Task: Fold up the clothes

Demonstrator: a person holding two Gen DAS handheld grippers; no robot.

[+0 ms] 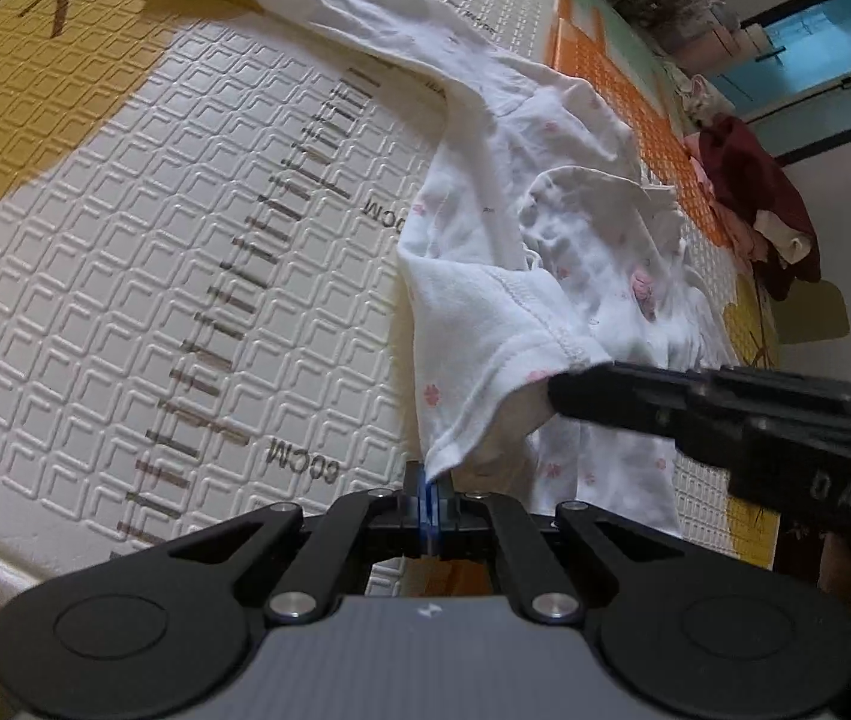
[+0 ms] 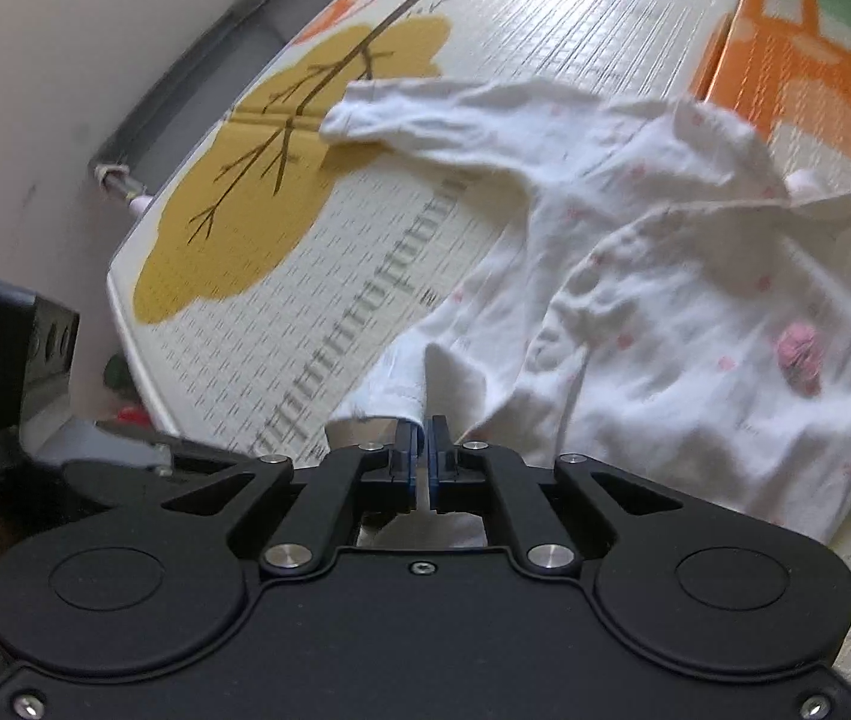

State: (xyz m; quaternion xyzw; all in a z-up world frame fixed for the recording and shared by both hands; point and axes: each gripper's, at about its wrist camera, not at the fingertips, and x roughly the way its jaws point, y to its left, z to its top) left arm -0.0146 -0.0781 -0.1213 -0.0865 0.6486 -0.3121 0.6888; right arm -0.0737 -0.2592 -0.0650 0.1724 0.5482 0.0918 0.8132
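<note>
You are working on a wide embossed foam play mat (image 2: pixel 365 276) with bare room to the left. The white pink-flowered cotton baby garment (image 2: pixel 665 312) is lying crumpled there, unfolded. Your left gripper (image 1: pixel 429 483) is clamped on its hem corner; your right gripper (image 2: pixel 423 438) is pinching cloth, jaws barely parted.

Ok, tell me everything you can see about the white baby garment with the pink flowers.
The white garment looks like soft cotton jersey, printed with small pink flowers, with a bigger pink patch on its front. It lies crumpled on the play mat, one long sleeve stretched out toward the yellow tree print. A stitched hem is lifted: the left tongs are shut on its corner, and the right tongs have a fold of the hem between their narrowly parted pads.
</note>
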